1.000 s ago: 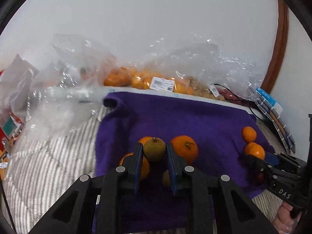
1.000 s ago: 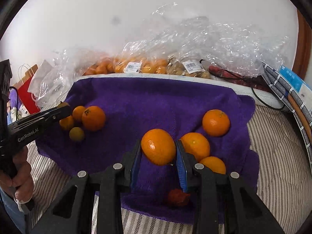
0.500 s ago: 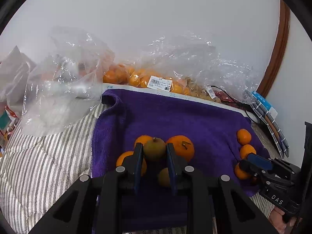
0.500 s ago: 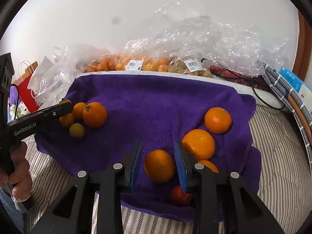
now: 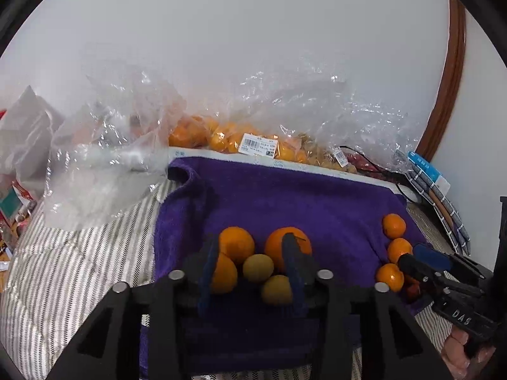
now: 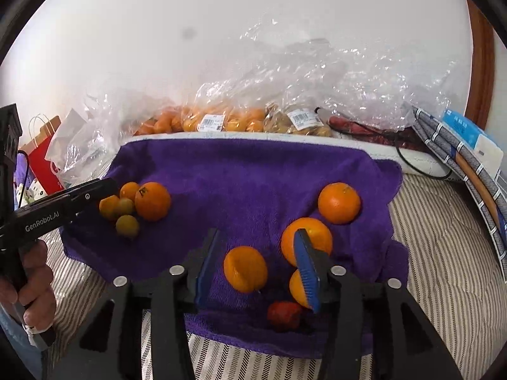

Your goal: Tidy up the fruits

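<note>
A purple towel [image 5: 285, 196] [image 6: 253, 171] carries two fruit groups. In the left wrist view my left gripper [image 5: 252, 267] has its jaws opening around a yellow-green fruit [image 5: 258, 267], which rests on the towel untouched by the pads. A second yellow-green fruit [image 5: 277, 289] and three oranges [image 5: 236, 243] crowd around it. In the right wrist view my right gripper [image 6: 256, 267] is opening too, and an orange [image 6: 245, 268] lies loose between its jaws. More oranges [image 6: 339, 202] and a red fruit [image 6: 283, 315] sit close by. The left gripper [image 6: 95, 190] shows at the left group.
Clear plastic bags of oranges [image 5: 221, 136] [image 6: 221, 120] line the wall behind the towel. Striped bedding [image 5: 79, 269] lies under and around it. Books [image 6: 469, 158] lean at the right, and a red paper bag [image 6: 47, 158] stands at the left.
Both grippers have opened. The left let the yellow-green fruit down among the oranges. The right lowered its orange to the towel and let it go.
</note>
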